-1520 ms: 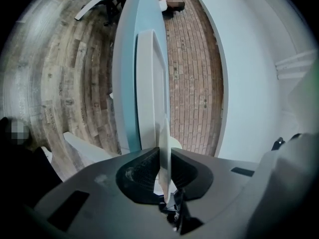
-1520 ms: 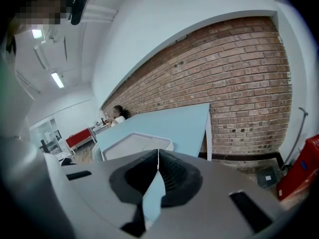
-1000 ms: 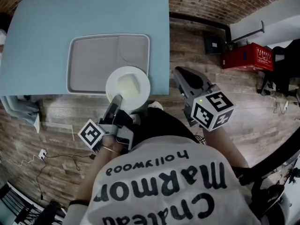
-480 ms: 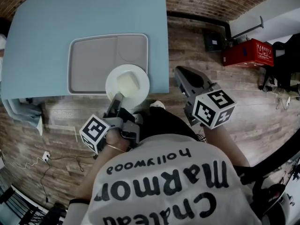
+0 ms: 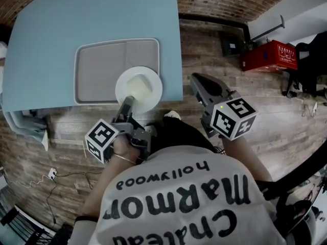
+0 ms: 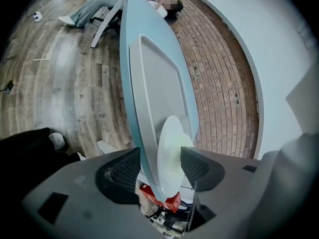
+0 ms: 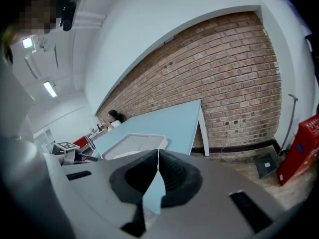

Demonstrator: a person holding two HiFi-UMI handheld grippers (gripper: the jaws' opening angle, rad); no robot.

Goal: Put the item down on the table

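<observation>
A white plate [image 5: 138,88] with a pale centre lies over the near right corner of the grey tray [image 5: 97,68] and juts past the near edge of the light blue table [image 5: 76,19]. My left gripper [image 5: 126,104] is shut on the plate's near rim. In the left gripper view the plate [image 6: 172,156] shows edge-on between the jaws, beside the tray [image 6: 159,88]; whether it rests on the tray I cannot tell. My right gripper [image 5: 195,79] hangs over the wooden floor to the right of the table, shut and holding nothing [image 7: 158,156].
A red box [image 5: 269,57] and a black plate-like item [image 5: 231,46] lie on the floor by the brick wall. Chair legs stand at the far right [image 5: 306,86]. Cables [image 5: 51,173] trail on the floor at the left. A person [image 7: 115,117] sits far behind the table.
My left gripper has carried the plate a little farther over the table edge and onto the tray's corner. The right gripper has barely moved.
</observation>
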